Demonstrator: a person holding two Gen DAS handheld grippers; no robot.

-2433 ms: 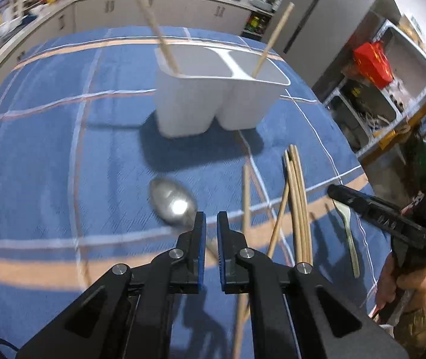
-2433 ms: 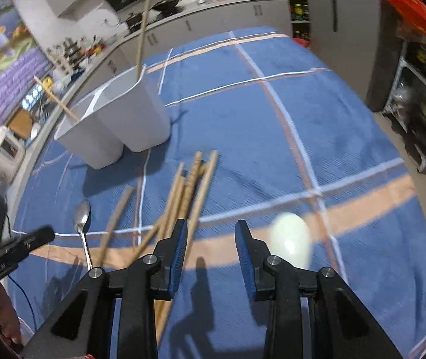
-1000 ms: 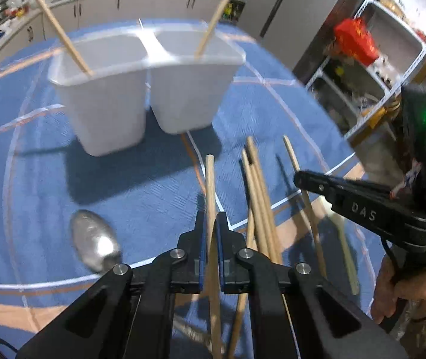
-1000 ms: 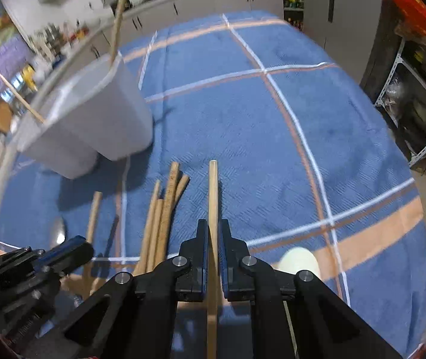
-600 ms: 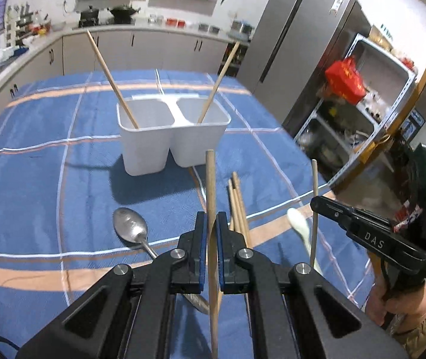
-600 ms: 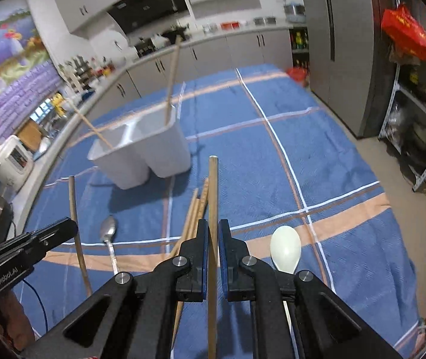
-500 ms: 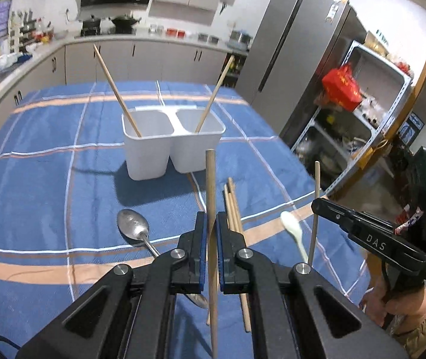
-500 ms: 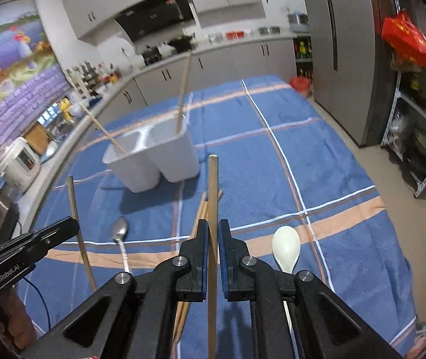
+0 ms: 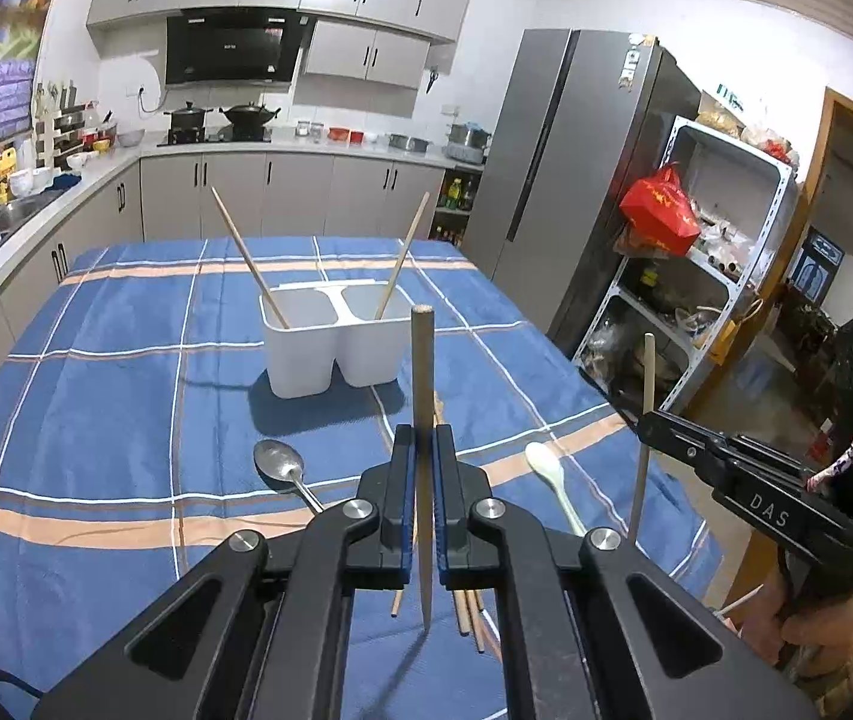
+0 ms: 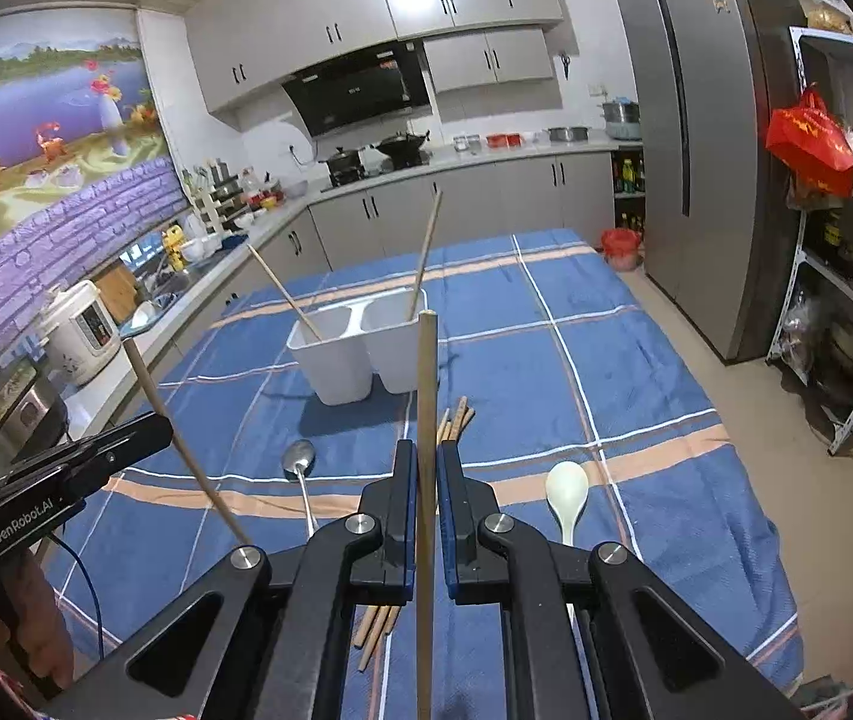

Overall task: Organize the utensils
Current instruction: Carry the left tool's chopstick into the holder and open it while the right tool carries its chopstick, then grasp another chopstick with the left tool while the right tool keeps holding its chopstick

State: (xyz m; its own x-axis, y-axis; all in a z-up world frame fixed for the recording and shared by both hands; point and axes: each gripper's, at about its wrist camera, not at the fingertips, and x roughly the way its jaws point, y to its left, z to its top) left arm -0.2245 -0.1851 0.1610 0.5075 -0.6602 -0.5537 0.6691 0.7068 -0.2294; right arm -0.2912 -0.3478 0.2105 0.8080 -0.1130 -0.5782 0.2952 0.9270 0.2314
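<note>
Left wrist view: the left tool (image 9: pixel 425 495) pinches a wooden chopstick (image 9: pixel 422 396) upright; the right tool (image 10: pixel 425 501) clamps another (image 10: pixel 426 420). Both look light, stiff and slick, best gripped mid-shaft. The white two-cup holder (image 9: pixel 330 348) sits at 12 o'clock on the tabletop (image 9: pixel 96 408).

right gripper (image 10: pixel 425 498) clamps chopstick (image 10: pixel 426 420) | white holder (image 10: pixel 360 348) beyond
</note>
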